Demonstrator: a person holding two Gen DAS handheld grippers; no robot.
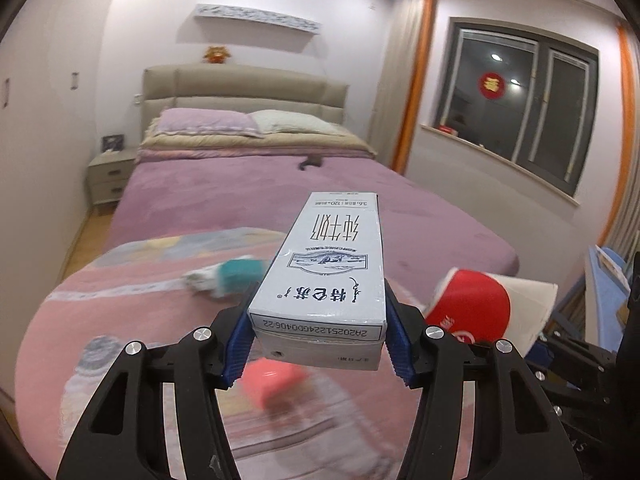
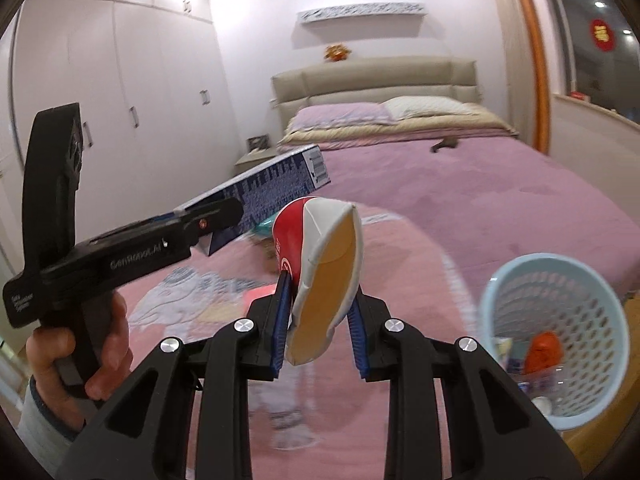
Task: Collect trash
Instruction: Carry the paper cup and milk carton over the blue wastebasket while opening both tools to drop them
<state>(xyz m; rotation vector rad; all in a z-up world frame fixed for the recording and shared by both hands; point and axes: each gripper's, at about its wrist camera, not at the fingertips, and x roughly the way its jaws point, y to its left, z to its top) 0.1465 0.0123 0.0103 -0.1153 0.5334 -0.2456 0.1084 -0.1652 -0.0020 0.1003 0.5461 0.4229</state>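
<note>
Milk carton [image 1: 324, 276] clamped between left jaws; crushed cup [image 2: 320, 280] between right jaws.

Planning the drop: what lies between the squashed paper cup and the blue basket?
Right wrist view: only pink bedding lies between paper cup and basket.

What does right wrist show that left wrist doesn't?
Right wrist only: the blue mesh basket at lower right with trash already inside, the white wardrobe, the hand gripping the left tool's handle, and the dark printed side of the milk carton.

Left wrist only: the window, the nightstand drawers, a teal item and a pink item on the blanket.

Both: the bed, the milk carton in the left tool, and the crushed red cup in the right tool.
</note>
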